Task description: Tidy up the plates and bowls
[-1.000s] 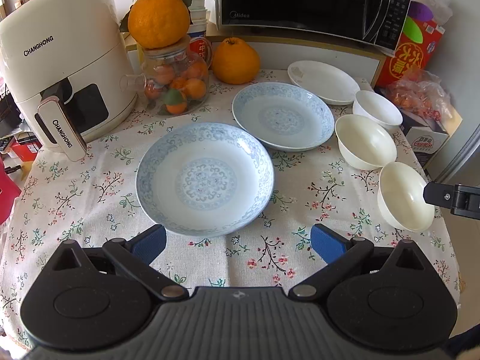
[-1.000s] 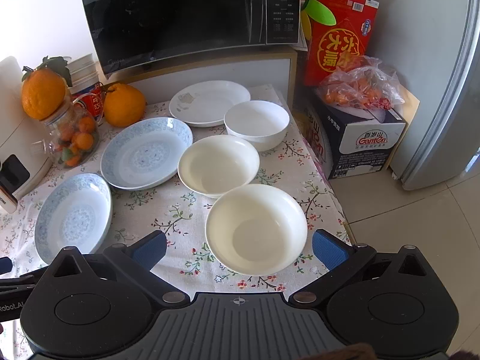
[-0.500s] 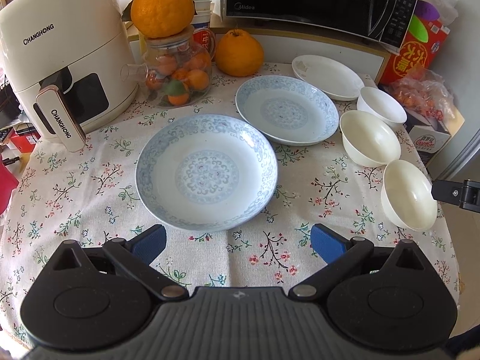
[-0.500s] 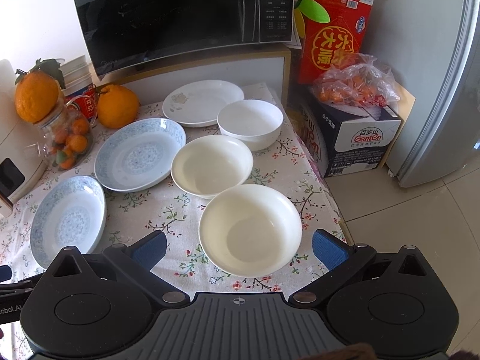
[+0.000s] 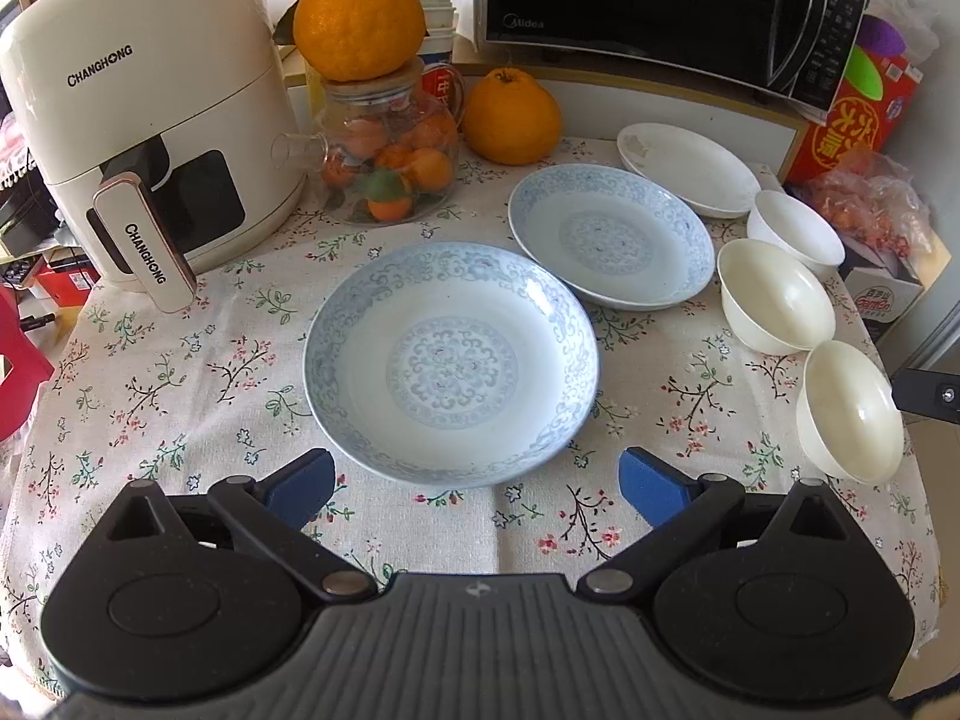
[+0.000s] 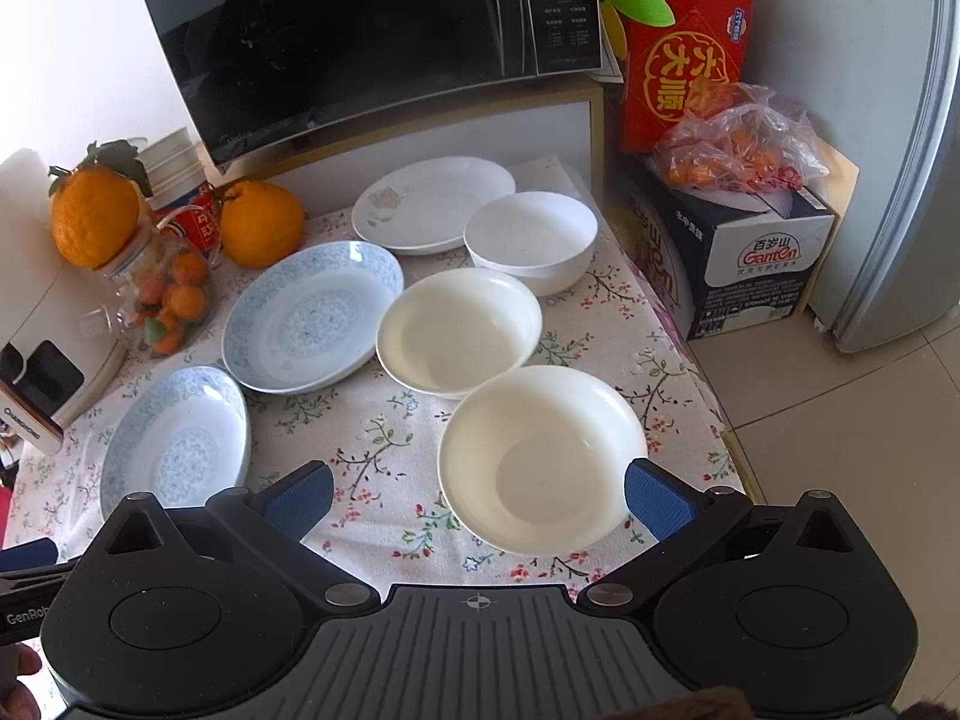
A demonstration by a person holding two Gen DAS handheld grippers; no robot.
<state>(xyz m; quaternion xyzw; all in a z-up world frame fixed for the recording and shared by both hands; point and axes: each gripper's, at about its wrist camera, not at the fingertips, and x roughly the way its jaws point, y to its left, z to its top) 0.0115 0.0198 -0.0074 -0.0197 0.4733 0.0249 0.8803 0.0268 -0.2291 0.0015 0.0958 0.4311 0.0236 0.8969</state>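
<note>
A near blue-patterned plate [image 5: 451, 363] [image 6: 177, 441] lies on the floral tablecloth, a second blue-patterned plate [image 5: 612, 237] [image 6: 312, 315] behind it, and a plain white plate [image 5: 687, 168] [image 6: 432, 204] at the back. Three bowls stand in a row on the right: a near cream bowl [image 5: 849, 411] [image 6: 543, 459], a middle cream bowl [image 5: 777, 297] [image 6: 459, 330] and a white bowl [image 5: 795, 228] [image 6: 531, 240]. My left gripper [image 5: 477, 486] is open, just short of the near blue plate. My right gripper [image 6: 477, 498] is open, its fingers either side of the near cream bowl's front rim.
A white air fryer [image 5: 144, 138] stands at the left. A glass jar of small oranges [image 5: 390, 162] has a large orange on top, with another orange [image 5: 510, 117] beside it. A microwave [image 6: 372, 30] sits behind. A box with bagged oranges [image 6: 744, 222] stands right of the table edge.
Both grippers have moved slightly forward and lower towards the dishes. The near blue plate and the near cream bowl look larger and closer. No dish has moved.
</note>
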